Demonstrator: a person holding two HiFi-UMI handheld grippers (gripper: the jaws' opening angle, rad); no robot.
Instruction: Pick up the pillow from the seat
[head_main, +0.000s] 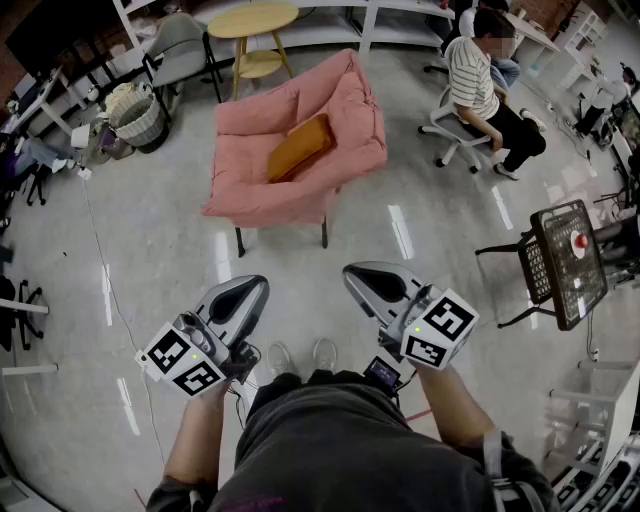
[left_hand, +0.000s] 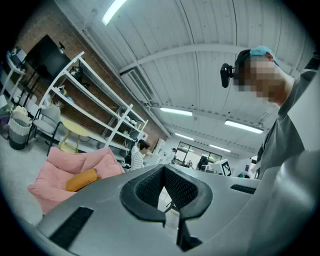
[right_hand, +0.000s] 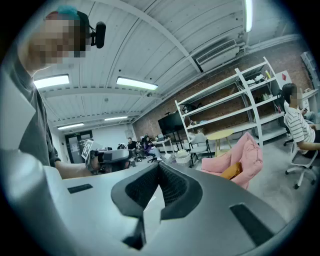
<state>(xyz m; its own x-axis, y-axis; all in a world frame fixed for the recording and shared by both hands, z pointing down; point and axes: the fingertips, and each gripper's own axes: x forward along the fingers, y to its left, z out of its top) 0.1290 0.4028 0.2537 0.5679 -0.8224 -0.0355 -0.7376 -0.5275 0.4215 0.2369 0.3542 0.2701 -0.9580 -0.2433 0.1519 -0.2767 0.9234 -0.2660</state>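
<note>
Head view: the pillow (head_main: 298, 147), orange and oblong, lies at a slant in the pink chair (head_main: 250, 170), across the seat and against the backrest, and nothing touches it. Both the left gripper (head_main: 250, 290) and the right gripper (head_main: 365, 278) are held side by side in front of the person's body, over the grey floor (head_main: 170, 240). Both point toward the chair and are well apart from it. Left gripper view: the two jaws meet at their tips with nothing between them, and the pillow and chair appear at lower left, far off. Right gripper view: the jaws are likewise pressed together and empty, the chair with the pillow shows at the right, and the left gripper shows to the left of the jaws. Behind the chair stands a round yellow table (head_main: 253, 20). To the right of the chair, a seated person (head_main: 472, 80) in a striped shirt occupies a white office chair (head_main: 445, 130).
</note>
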